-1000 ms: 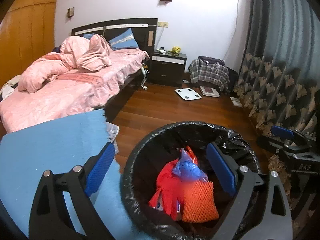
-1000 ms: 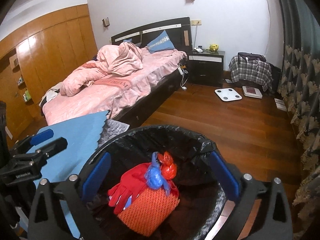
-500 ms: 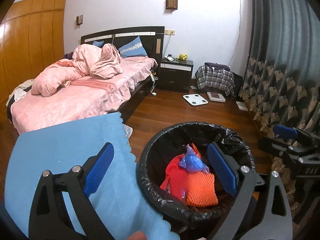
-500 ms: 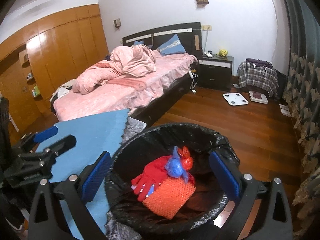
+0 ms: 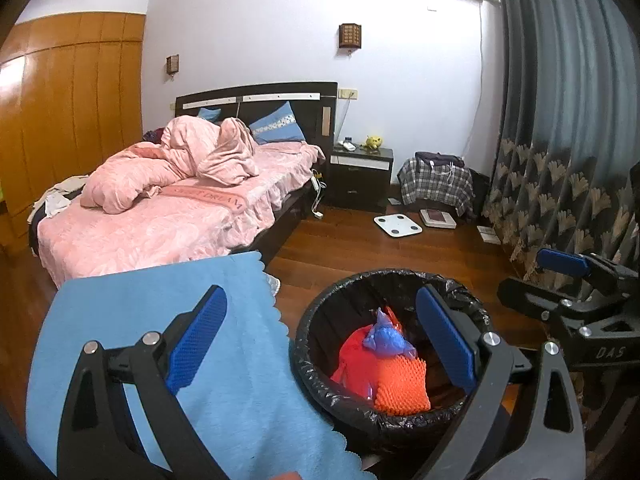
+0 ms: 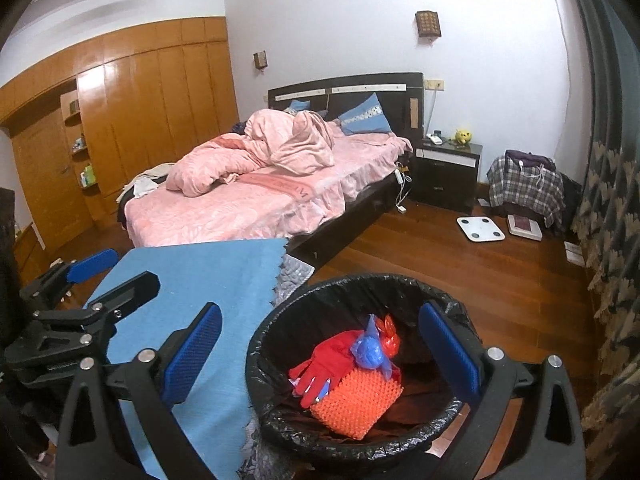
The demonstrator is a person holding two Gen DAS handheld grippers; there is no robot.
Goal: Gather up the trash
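Note:
A black-lined trash bin [image 5: 320,320] [image 6: 264,344] stands on the wooden floor. Inside lie an orange mesh pad [image 5: 400,384] [image 6: 356,404], a red glove [image 6: 324,360] and a knotted blue bag [image 5: 384,334] [image 6: 370,354]. My left gripper [image 5: 320,344] is open and empty above the bin's near-left rim. My right gripper [image 6: 320,352] is open and empty above the bin. Each gripper shows in the other's view: the right one [image 5: 572,280] and the left one [image 6: 80,292].
A blue cloth [image 5: 160,320] [image 6: 200,276] covers a surface left of the bin. A bed with pink bedding [image 5: 172,208] stands behind. A nightstand [image 5: 360,176], white scales [image 5: 398,225] and a dark curtain [image 5: 560,120] lie further back and right.
Both grippers have pulled back and up from the bin; it looks smaller and lower, and more of the room shows. Both stay open.

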